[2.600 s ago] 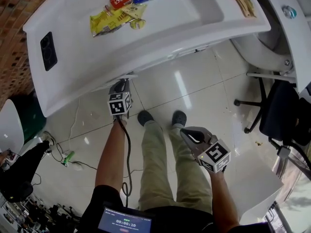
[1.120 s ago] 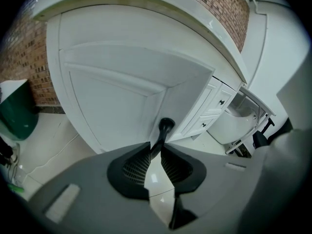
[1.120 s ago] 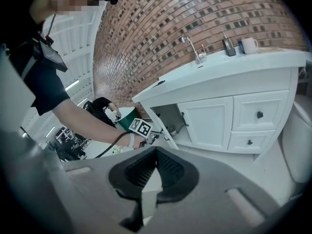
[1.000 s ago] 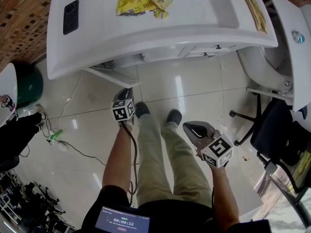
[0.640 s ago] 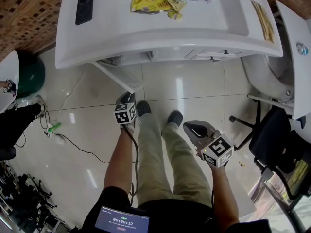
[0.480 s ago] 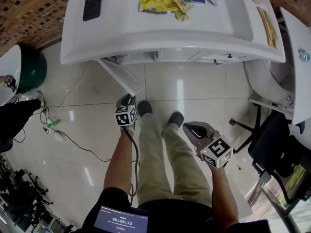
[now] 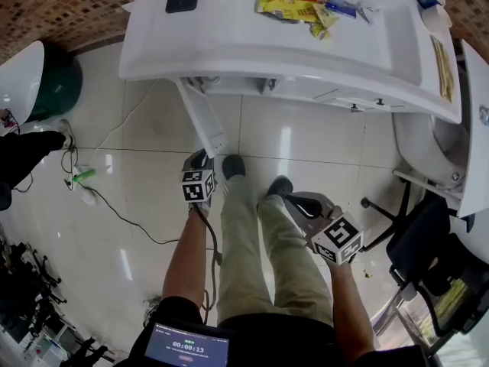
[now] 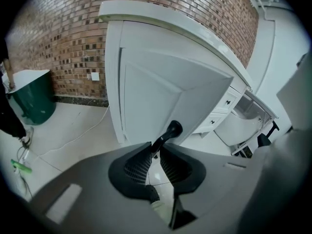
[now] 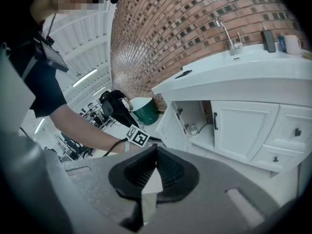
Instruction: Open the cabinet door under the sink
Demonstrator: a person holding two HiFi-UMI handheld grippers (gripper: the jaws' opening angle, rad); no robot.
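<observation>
Cabinet door (image 7: 200,117), white and panelled, stands swung out under the white sink counter (image 7: 229,48). Left gripper (image 8: 155,149) jaws, just been closing, pinch its black knob handle (image 8: 171,129). Right gripper (image 9: 155,155) jaws are pressed together, nothing in them.

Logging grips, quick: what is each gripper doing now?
Left gripper: jaws just closing, shut on the white cabinet door's black handle.
Right gripper: shut, empty.

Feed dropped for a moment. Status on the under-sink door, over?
Left claw, jaws just closing, grips door handle. Right claw shut, empty. Cabinet door swung open. Person's shoe close by door's edge.
</observation>
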